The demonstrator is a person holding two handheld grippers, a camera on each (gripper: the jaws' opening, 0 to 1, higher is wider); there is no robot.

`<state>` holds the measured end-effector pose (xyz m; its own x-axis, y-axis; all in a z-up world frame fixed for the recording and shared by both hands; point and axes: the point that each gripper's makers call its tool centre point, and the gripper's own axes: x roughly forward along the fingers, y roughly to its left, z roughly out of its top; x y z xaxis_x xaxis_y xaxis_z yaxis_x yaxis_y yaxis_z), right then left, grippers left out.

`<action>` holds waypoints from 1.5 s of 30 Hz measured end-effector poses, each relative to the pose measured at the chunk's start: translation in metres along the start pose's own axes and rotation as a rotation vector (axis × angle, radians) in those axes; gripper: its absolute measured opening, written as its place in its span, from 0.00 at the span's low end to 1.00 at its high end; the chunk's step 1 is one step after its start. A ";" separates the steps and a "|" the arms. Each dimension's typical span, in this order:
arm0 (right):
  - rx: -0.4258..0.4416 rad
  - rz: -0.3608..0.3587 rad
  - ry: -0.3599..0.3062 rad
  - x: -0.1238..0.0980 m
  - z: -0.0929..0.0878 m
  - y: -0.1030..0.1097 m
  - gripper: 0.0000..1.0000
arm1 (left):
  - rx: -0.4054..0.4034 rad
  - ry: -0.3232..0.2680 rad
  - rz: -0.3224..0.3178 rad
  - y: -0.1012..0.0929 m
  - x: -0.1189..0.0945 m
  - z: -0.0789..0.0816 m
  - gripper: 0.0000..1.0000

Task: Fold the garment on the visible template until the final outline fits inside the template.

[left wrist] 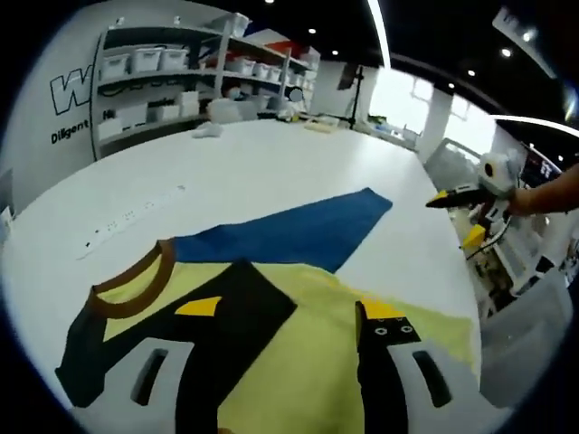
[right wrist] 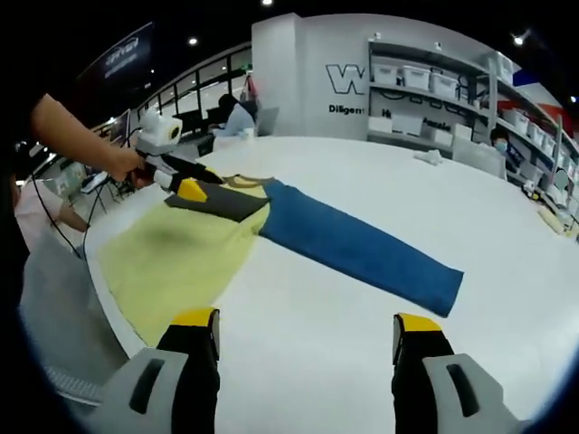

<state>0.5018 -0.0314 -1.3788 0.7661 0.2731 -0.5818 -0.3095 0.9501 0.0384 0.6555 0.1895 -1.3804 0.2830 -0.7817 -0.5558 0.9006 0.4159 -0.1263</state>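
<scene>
Left tool [left wrist: 294, 316] over yellow garment [right wrist: 181, 253]

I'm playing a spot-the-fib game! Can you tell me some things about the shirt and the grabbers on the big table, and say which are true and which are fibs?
1. The shirt is mostly yellow with a black sleeve. True.
2. A blue strip lies flat on the white table. True.
3. The right gripper is squeezing the shirt. False: its jaws are apart over bare table, holding nothing.
4. The shirt's collar is bright red. False: it is brown.
5. The left gripper is at the shirt's black sleeve, near the collar. True.
</scene>
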 end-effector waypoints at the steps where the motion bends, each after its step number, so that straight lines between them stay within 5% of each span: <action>1: 0.005 -0.006 -0.001 0.000 0.001 -0.004 0.75 | 0.018 -0.003 0.001 0.000 -0.001 0.000 0.62; 18: 0.105 -0.112 0.004 0.010 0.004 -0.071 0.64 | 0.054 -0.001 -0.029 -0.013 -0.025 -0.012 0.95; 45: 0.170 -0.255 0.115 0.040 -0.011 -0.143 0.37 | 0.039 -0.039 0.015 -0.019 -0.088 -0.024 0.98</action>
<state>0.5703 -0.1583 -1.4161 0.7351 0.0139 -0.6778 -0.0105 0.9999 0.0091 0.6054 0.2621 -1.3490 0.3080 -0.7933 -0.5251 0.9083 0.4094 -0.0857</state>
